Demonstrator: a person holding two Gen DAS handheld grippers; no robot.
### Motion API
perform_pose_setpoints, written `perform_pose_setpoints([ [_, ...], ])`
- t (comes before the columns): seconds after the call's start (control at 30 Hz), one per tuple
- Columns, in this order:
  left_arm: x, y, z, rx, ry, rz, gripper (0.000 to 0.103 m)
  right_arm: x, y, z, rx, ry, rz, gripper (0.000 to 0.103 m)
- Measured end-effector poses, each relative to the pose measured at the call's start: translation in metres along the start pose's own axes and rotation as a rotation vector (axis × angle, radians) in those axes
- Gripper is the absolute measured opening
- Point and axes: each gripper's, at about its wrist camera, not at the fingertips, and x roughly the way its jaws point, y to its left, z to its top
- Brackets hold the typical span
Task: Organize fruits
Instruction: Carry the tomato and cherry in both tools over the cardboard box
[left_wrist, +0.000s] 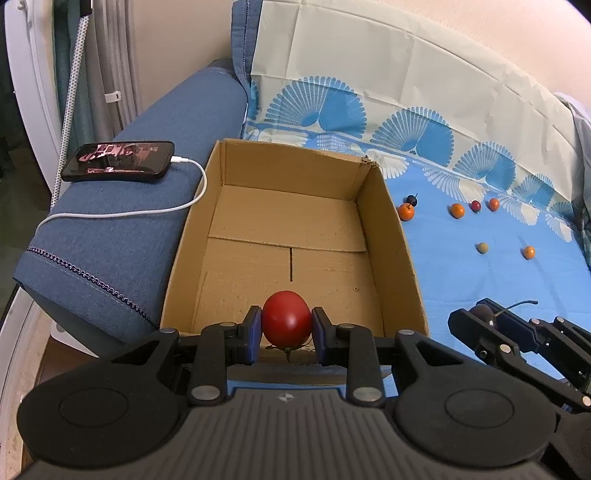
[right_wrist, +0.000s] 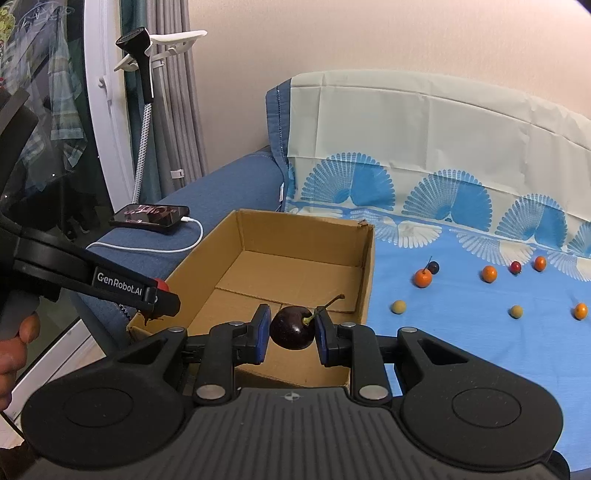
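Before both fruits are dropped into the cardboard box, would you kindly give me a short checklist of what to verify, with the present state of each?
1. Left gripper shut on the round red tomato: ok.
2. Right gripper shut on the dark stemmed cherry: ok.
3. Open brown cardboard box floor free to receive fruit: ok.
4. Tomato over the box opening: ok, just past the near wall.
5. Cherry over the box opening: ok in the right wrist view, but close to the near right corner.
6. White charging cable outside the box: ok.
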Motion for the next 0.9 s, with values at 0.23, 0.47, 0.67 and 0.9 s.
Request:
perform_pose_setpoints([
  [0.23,0.006,0.002,0.003,-0.007,0.007,-0.001,0.032,0.007,-0.002,0.0,0.003,0.017,0.001,0.026],
  [0.47,0.016,0.006,0.005,-0.013,0.024,0.016,0.032,0.021,-0.002,-0.002,0.001,0.043,0.014,0.026],
  [0.67,0.037,0.01,0.013,-0.018,0.053,0.033,0.032,0.041,-0.004,-0.002,0.004,0.073,0.006,0.026],
  [0.9,0.066,0.011,0.023,-0.017,0.085,0.049,0.032,0.072,-0.007,0.006,0.001,0.087,-0.003,0.026],
])
